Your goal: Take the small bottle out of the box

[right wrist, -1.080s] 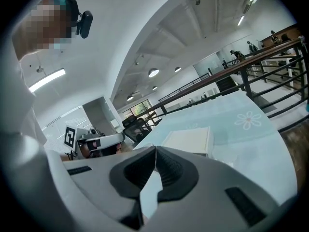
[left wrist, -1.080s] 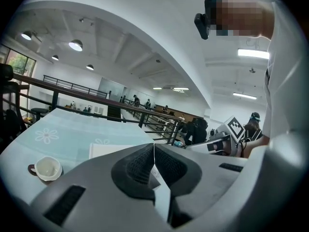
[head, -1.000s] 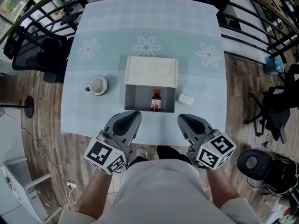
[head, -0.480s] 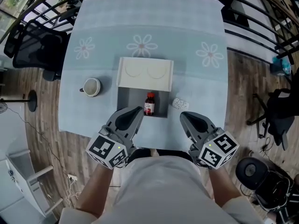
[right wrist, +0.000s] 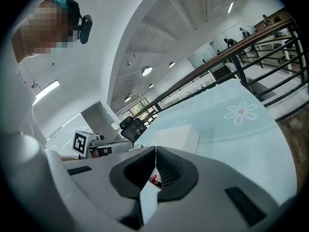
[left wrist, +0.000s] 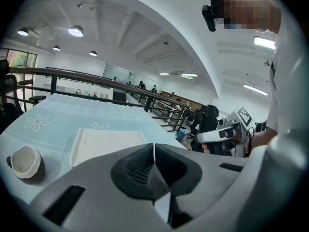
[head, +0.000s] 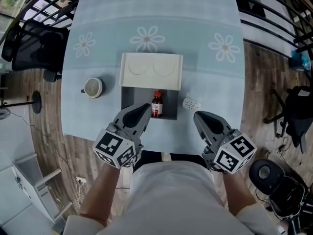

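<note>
**Head view.** The bench [head: 210, 82] carries a pale blue cloth printed with daisies. At its centre stands a grey box [head: 168, 111], its white lid [head: 151, 71] folded back on the far side. The small bottle [head: 157, 105] stands upright inside the box, right of the middle, with a red cap and a dark body. A cup [head: 92, 87] sits well to the left of the box. A small white object [head: 191, 104], which I cannot identify, lies just beside the box's right wall. My left gripper [head: 146, 106] reaches over the front left of the box, its tip near the bottle but not on it. My right gripper [head: 197, 114] hangs over the near edge of the bench, to the right of the box.

**Left gripper view.** My jaws are closed, pad against pad, with nothing between them. The lid and the cup show beyond them; the bottle is not visible here.

**Right gripper view.** These jaws are likewise closed and empty. A sliver of the bottle's red label shows behind them, well clear of the pads.

**Finding.** The bottle has not been taken, so I judge the step in hand to be the approach. The next move calls for one pair of jaws, the left being nearer, to spread, come down either side of the bottle below its cap, close, and lift straight up clear of the box walls.
</note>
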{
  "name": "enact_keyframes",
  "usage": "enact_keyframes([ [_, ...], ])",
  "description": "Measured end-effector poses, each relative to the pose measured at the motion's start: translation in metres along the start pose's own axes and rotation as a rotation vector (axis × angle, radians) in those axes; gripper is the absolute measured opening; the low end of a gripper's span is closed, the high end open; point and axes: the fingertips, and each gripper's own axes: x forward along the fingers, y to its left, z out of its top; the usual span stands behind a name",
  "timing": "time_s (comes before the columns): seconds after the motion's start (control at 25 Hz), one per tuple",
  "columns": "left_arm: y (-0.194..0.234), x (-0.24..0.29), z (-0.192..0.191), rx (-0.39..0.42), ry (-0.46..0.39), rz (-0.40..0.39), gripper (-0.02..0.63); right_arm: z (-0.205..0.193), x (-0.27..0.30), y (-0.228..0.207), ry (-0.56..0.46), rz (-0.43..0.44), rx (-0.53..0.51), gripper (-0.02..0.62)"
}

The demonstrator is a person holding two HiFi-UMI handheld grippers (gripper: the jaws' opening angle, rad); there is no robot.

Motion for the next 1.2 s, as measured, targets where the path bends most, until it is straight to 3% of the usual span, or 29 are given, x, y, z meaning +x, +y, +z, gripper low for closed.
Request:
enact_keyframes([
  [0.84, 0.043, 0.044, -0.056, -0.066, 0.203, -0.067, 0.023, -0.032, 0.015, -0.031, -0.001, -0.089, 0.137, 0.021],
  [0.96, 0.044, 0.053, -0.064, -0.065, 0.239, -0.077, 0.094, -0.034, 0.016, -0.039, -0.003, -0.099, 0.149, 0.021],
  [1.2, 0.048, 0.059, -0.073, -0.051, 0.295, -0.082, 0.114, -0.036, 0.018, -0.043, -0.012, -0.116, 0.168, 0.021],
])
